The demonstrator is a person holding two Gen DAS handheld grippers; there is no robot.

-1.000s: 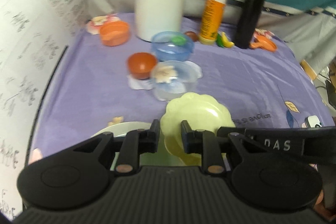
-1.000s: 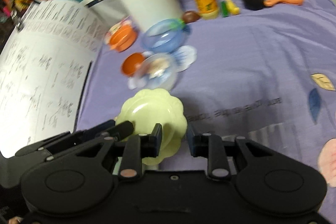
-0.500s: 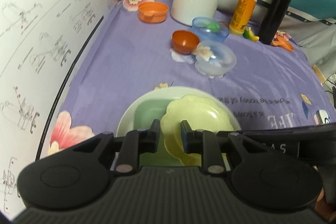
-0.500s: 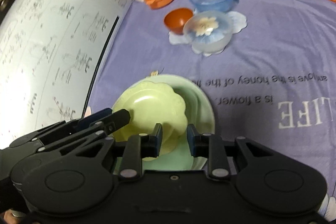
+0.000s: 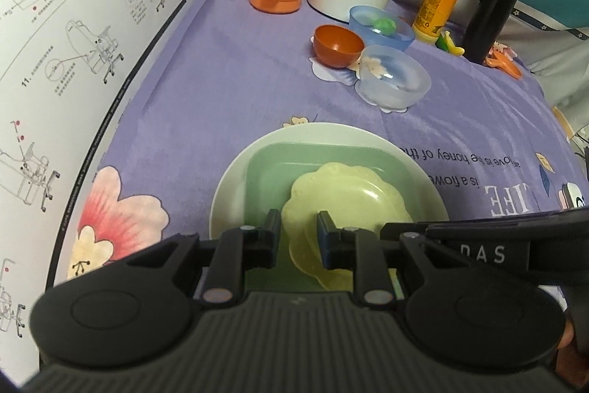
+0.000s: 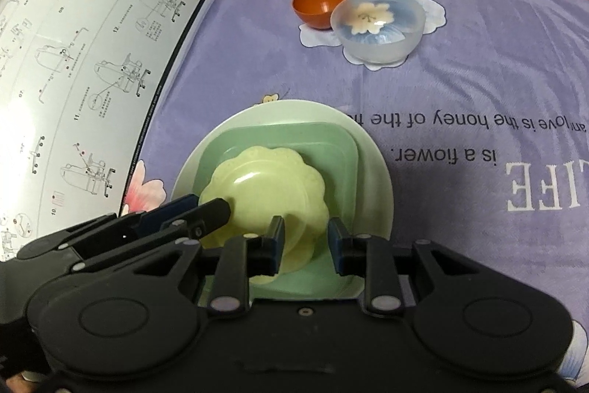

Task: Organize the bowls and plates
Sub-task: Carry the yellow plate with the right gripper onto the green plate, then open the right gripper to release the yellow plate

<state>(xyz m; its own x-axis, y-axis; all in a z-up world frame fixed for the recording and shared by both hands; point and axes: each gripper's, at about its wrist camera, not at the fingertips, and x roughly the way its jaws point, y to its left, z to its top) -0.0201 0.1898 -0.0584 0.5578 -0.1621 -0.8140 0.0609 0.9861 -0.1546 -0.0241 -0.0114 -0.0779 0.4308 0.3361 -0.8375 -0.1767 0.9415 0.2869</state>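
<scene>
While the left gripper (image 5: 299,234) is gripping the near rim of the scalloped yellow plate (image 5: 346,201), that plate is sitting above the green square plate (image 5: 279,172), which is resting on the white round plate (image 5: 235,179) (all on the purple cloth (image 5: 221,80)). From the right wrist view, the right gripper (image 6: 306,243) is straddling the yellow plate's edge with jaws parted, while the left gripper's fingers (image 6: 206,212) are clamping its left rim.
</scene>
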